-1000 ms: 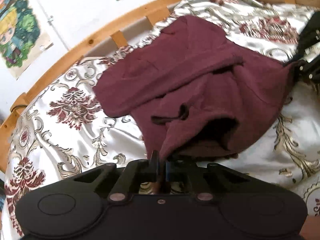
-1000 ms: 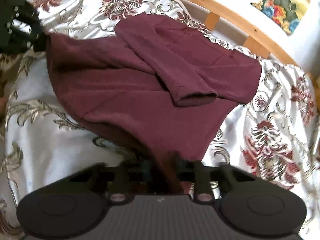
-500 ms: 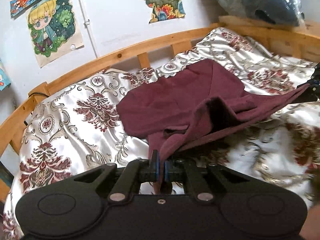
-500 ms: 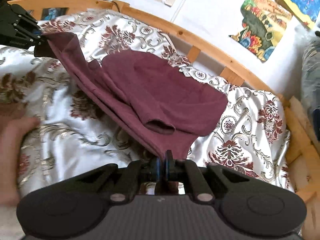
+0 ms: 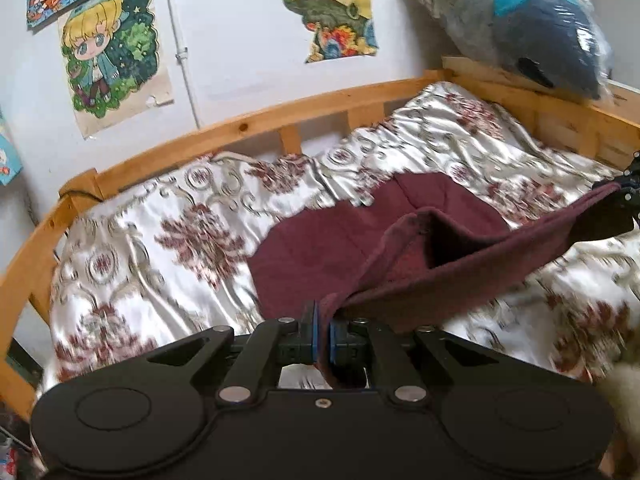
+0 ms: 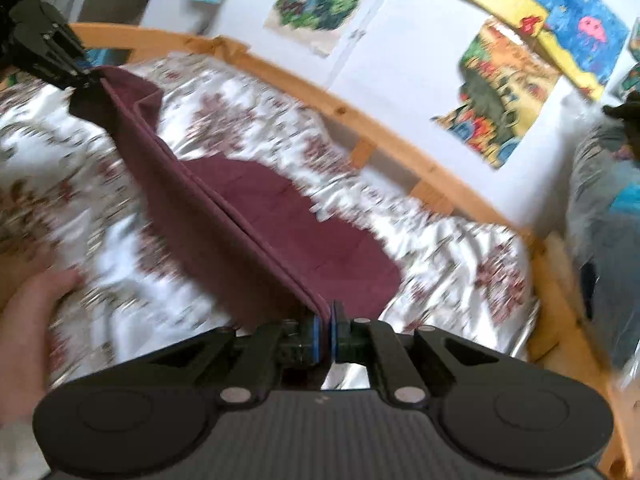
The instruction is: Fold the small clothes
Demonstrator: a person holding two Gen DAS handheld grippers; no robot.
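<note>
A small maroon garment (image 5: 320, 248) lies partly on the floral bedspread. Its near edge is lifted and stretched taut between both grippers. My left gripper (image 5: 322, 338) is shut on one corner of that edge. My right gripper (image 6: 325, 336) is shut on the other corner of the garment (image 6: 288, 216). In the left wrist view the right gripper (image 5: 628, 192) shows at the far right, with cloth in it. In the right wrist view the left gripper (image 6: 60, 60) shows at the upper left. The far part of the garment rests on the bed.
A shiny white bedspread (image 5: 160, 240) with red flowers covers the bed. A curved wooden rail (image 5: 280, 120) runs behind it, under a wall with posters. A bagged blue plush (image 5: 540, 20) sits at the head end. A bare hand (image 6: 32, 312) rests at the left.
Both grippers have risen and pulled apart with the garment's near edge. The edge now hangs taut above the bed and the loose folds have drawn out.
</note>
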